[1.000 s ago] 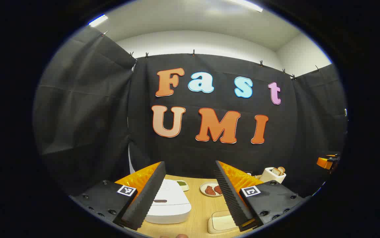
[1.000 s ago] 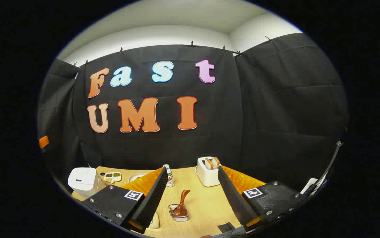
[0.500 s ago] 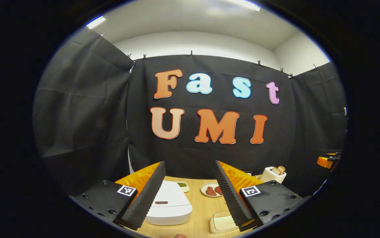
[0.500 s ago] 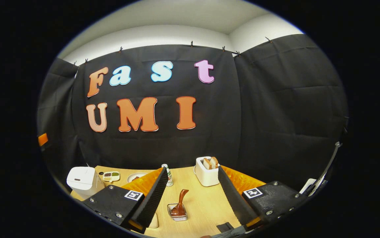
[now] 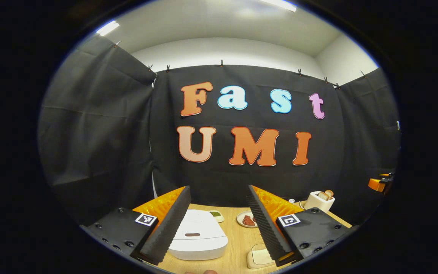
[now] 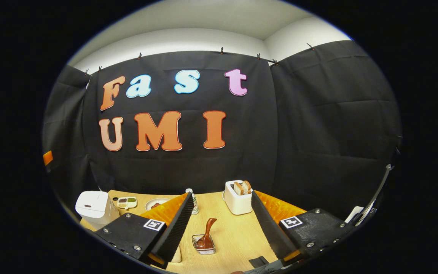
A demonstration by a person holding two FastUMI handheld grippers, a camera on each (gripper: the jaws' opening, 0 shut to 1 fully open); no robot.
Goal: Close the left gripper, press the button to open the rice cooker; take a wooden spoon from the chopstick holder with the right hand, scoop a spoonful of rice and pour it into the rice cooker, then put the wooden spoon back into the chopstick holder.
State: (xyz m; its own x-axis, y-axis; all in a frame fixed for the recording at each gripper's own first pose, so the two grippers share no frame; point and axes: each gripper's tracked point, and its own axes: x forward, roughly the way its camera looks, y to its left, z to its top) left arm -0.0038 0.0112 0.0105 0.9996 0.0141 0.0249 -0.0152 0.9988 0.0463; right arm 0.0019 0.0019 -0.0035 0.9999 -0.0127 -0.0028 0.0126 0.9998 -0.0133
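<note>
Both tools hang above a light wooden surface (image 6: 238, 236), each with its fingers spread wide and nothing between them. In the left gripper view, the left tool (image 5: 219, 224) frames the white rice cooker (image 5: 198, 236), lid down, its dark slot-shaped button (image 5: 192, 234) on the top face turned toward the camera; the cooker sits near the surface's left edge. Beyond it lie a small tray of green contents (image 5: 216, 215) and a plate with reddish pieces (image 5: 247, 220) toward the back edge, a cream flat block (image 5: 258, 257) near the front edge, and a white toaster with bread (image 5: 318, 200) far right. The other tool shows at the right rim of that view as an orange part (image 5: 378, 184).

The right gripper view, from the right tool (image 6: 222, 224), takes in things the first does not: a clear chopstick holder (image 6: 204, 244) near the front edge with the wooden spoon (image 6: 206, 234) standing in it, handle rising and leaning back and to the right, its long axis close to upright. A small bottle (image 6: 193, 201) stands beside the left finger. Here the rice cooker sits at the far left corner.
</note>
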